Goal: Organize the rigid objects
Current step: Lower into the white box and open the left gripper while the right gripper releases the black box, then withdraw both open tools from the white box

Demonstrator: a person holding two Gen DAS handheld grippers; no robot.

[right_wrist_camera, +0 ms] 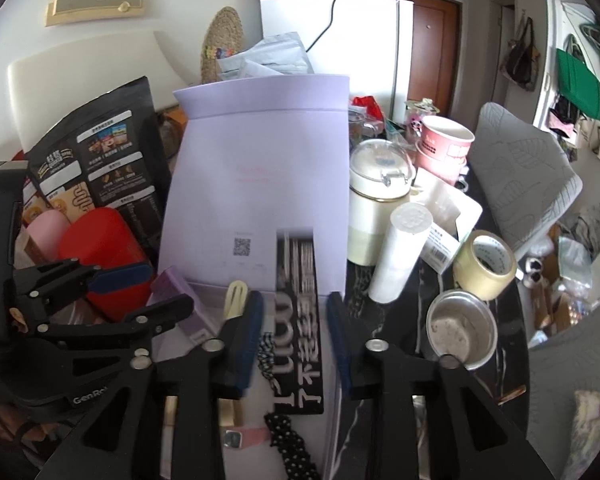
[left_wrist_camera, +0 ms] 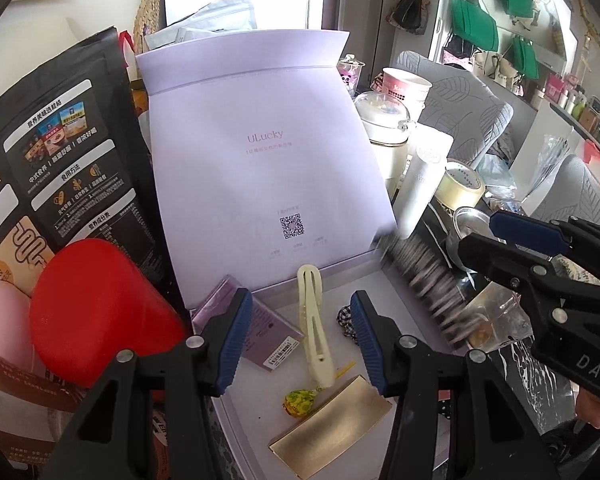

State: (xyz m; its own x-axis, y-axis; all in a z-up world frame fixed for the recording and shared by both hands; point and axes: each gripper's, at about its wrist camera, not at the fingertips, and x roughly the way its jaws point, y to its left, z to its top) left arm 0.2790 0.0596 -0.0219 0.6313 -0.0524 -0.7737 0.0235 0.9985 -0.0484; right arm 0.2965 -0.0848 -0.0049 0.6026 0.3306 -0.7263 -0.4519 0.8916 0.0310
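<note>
Your right gripper jaws are spread, the black packet blurred between them, lower centre; it could miss the lilac box

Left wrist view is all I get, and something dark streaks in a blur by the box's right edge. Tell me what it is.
Observer: It is a black packet with white print. It stands upright between the fingers of the right gripper, over the lilac box.
Operator: Say whether it is clamped.
Observer: No. Both pads sit just clear of its edges, so the jaws are open.
Operator: Name what lies in the box nearest that camera.
Observer: A pink watch, next to a black polka-dot hair band.
</note>
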